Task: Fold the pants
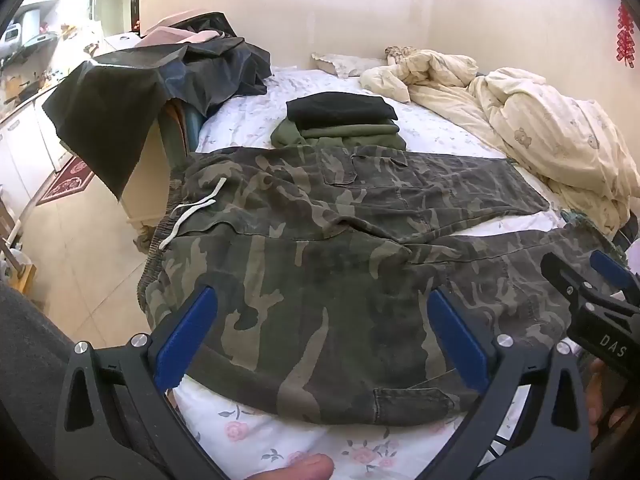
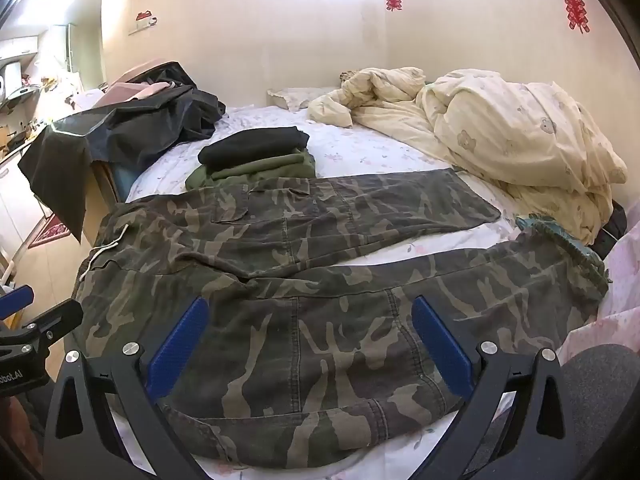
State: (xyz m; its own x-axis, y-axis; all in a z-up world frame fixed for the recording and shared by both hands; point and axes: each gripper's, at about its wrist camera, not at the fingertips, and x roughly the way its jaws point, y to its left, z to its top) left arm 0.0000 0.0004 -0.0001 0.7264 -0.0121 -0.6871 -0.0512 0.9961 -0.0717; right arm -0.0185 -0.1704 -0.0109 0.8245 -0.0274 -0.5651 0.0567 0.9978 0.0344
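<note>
Camouflage cargo pants [image 1: 304,248] lie spread flat on the flowered bed sheet [image 1: 256,432], waist with a white drawstring [image 1: 192,210] to the left, two legs running right. The pants also show in the right wrist view [image 2: 304,280]. My left gripper [image 1: 320,312] is open and empty, hovering over the near leg close to the waist. My right gripper [image 2: 308,320] is open and empty over the near leg further right. The right gripper also shows at the right edge of the left wrist view [image 1: 580,276].
A stack of folded black and olive clothes [image 1: 340,120] lies behind the pants. A crumpled cream duvet [image 1: 552,136] fills the far right. Dark clothes [image 1: 168,80] are piled over furniture at the bed's left edge, with tiled floor [image 1: 80,248] below.
</note>
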